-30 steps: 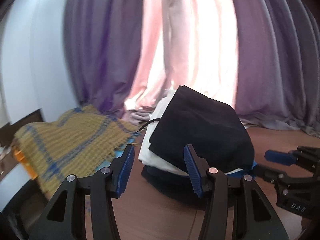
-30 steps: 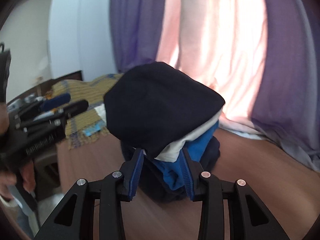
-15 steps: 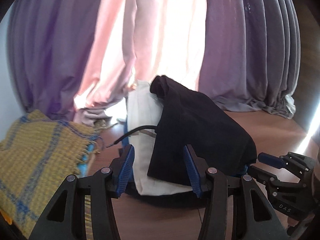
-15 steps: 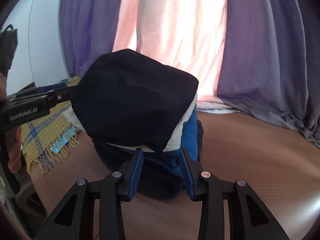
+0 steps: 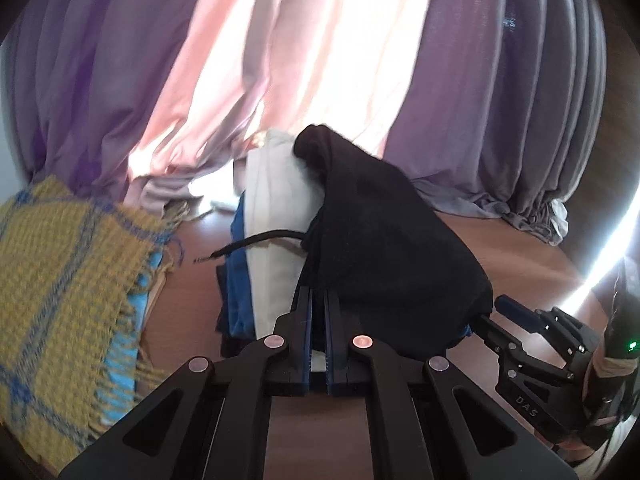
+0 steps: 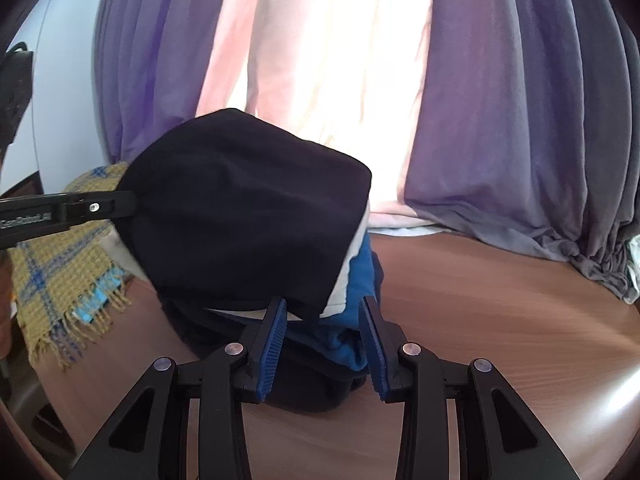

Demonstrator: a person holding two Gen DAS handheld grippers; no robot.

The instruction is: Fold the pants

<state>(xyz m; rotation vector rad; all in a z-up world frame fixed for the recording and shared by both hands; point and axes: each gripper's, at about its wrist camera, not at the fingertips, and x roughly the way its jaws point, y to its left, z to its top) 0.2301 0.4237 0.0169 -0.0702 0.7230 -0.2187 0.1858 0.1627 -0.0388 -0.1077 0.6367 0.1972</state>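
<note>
Folded black pants (image 5: 392,248) (image 6: 248,216) lie on top of a stack of white (image 5: 276,216), blue (image 6: 360,268) and dark garments on a wooden table (image 6: 500,320). My left gripper (image 5: 319,294) (image 6: 128,204) is at the pants' left edge, its jaws closing to a tight pinch on the black fabric. My right gripper (image 6: 323,320) (image 5: 496,316) stands open at the stack's near corner. Blue cloth shows between its fingers, and the pads are not pressing it. A black drawstring (image 5: 260,240) sticks out to the left.
A yellow and blue woven blanket (image 5: 68,272) (image 6: 64,280) with fringe lies left of the stack. Purple and pink curtains (image 6: 360,80) hang right behind the table. Bare wood stretches to the right of the stack. A person's hand holds the right gripper at the left wrist view's right edge.
The left gripper's jaws went from wide apart to shut on the black pants' edge. Both grippers swung around and came closer to the stack. The right gripper's gap is unchanged.
</note>
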